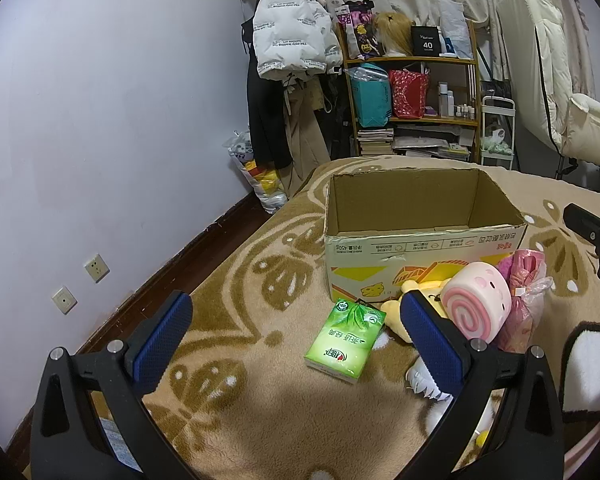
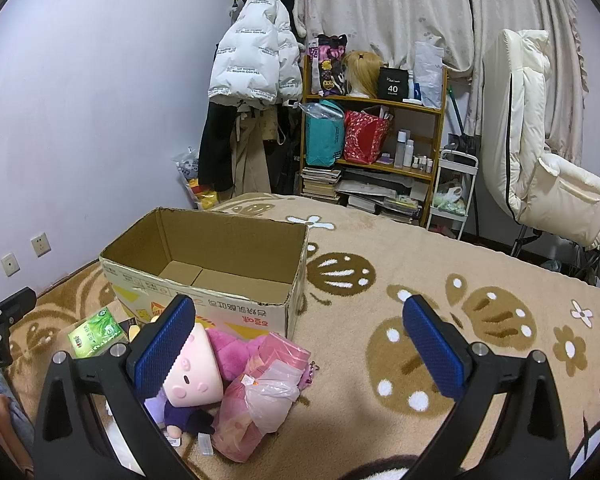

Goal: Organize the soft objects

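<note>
An open cardboard box [image 1: 416, 256] [image 2: 220, 300] stands empty on the patterned blanket. Soft things lie in front of it: a pink swirl-roll plush [image 1: 476, 304] [image 2: 198, 372], a yellow plush [image 1: 404, 312], a pink bagged plush [image 1: 520, 312] [image 2: 256, 400], a magenta plush [image 2: 228, 352] and a green tissue pack [image 1: 346, 340] [image 2: 96, 332]. My left gripper [image 1: 296, 340] is open and empty, above the tissue pack. My right gripper [image 2: 298, 344] is open and empty, its left finger over the swirl-roll plush.
A beige and brown blanket [image 2: 420, 320] covers the bed. A purple wall [image 1: 100, 120] runs along the left. A wooden shelf [image 2: 376, 136], hanging coats [image 2: 256, 64] and a cream chair [image 2: 540, 152] stand beyond the bed. A black-and-white plush [image 1: 588, 368] lies at right.
</note>
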